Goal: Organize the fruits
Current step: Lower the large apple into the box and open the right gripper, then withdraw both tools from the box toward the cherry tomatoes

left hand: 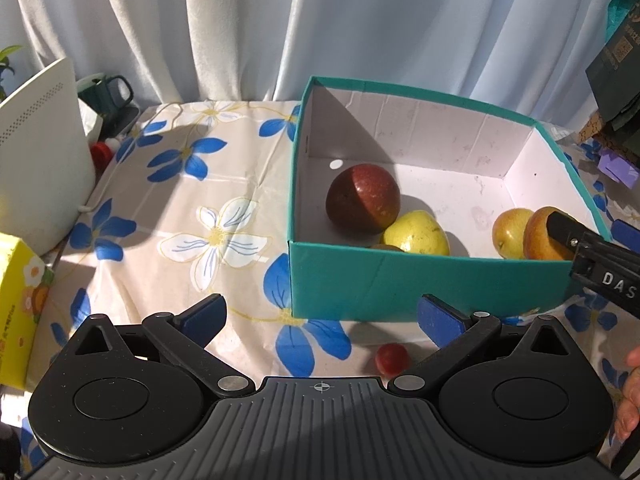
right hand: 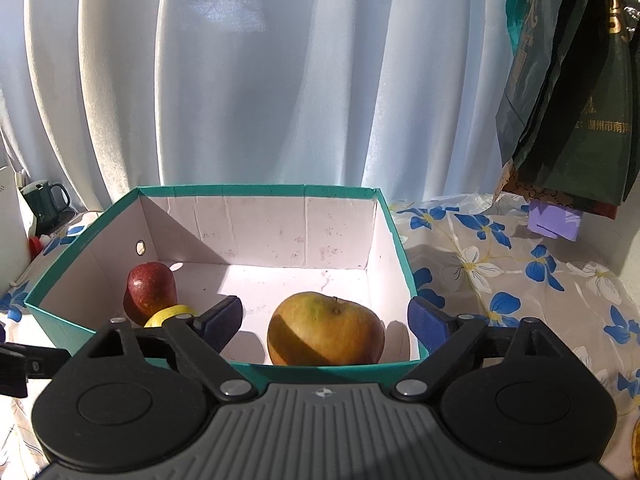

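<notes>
a: what's loose, going left to right?
b: a small red fruit (left hand: 392, 358) on the tablecloth, just ahead of the left gripper (left hand: 320, 312), spread wide and empty.
a: right gripper (right hand: 325, 316)?
b: spread too, straddling the apple (right hand: 326, 330) inside the teal box (right hand: 200, 191).

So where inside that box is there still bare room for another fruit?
The teal box floor lies bare along the back wall and right corner. The front is crowded: red apple against yellow fruit on the left, orange-yellow apple front right.

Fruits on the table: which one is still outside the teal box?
The small red fruit on the floral tablecloth, just in front of the teal box. The apples and yellow fruit lie inside.
</notes>
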`<state>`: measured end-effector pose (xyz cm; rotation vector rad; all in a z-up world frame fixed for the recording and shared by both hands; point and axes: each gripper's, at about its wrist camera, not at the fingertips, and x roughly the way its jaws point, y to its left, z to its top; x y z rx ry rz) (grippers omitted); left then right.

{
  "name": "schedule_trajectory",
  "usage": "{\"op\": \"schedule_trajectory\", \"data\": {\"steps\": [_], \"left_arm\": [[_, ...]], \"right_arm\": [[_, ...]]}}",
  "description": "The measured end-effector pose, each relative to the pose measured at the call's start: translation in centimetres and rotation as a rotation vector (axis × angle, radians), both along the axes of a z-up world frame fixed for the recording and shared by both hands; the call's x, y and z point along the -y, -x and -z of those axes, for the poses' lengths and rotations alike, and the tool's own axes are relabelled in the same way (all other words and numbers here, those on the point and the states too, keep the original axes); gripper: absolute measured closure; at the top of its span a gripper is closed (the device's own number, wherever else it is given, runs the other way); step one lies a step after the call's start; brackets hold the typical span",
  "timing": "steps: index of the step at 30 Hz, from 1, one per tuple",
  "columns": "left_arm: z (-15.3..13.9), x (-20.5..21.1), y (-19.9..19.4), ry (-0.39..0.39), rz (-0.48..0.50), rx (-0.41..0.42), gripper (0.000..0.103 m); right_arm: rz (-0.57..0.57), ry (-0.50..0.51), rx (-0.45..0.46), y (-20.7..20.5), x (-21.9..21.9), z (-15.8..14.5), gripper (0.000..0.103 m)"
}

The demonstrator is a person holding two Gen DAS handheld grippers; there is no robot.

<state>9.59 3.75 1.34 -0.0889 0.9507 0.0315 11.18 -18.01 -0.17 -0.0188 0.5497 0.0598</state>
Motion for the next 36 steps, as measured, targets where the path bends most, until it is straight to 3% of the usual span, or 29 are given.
{"op": "schedule_trajectory", "data": {"steps": [3,6,13,23,28,31,36], "left_arm": [[0.4,0.0,0.5,-0.034,0.002,-0.02,0.0],[0.8,0.0,1.1,-0.061,0.02,-0.028,0.0],[1.1,0.1,2.0,-0.033,0.022,-0.054,0.0],[2.3,0.6,4.0,-0.037,0.033,-0.047,0.0],[2.4,0.4,5.1,-0.019,0.029,0.001,0.0],[2.4,0.8,5.7,-0.059,0.041,0.041,0.0],[2.9,1.6,6.3,-0.11,0.075,0.048,0.0]], "right_arm": [[0.006,-0.01,0.029,1.3,0.3,-0.9,0.0],[0.031,-0.012,0.066,3.1,0.7,-1.7,0.0],[0.062,-0.05,0.15,7.8,1.8,-3.4,0.0],[0.066,-0.265,-0.013,11.8,3.3,-1.3,0.0],[0.046,-0.225,0.072,14.2,2.8,-1.2,0.0],[-0.007,-0.207,0.034,14.7,2.1,-1.0,0.0],[0.015,-0.22,0.041,15.7,2.2,-1.2,0.0]]}}
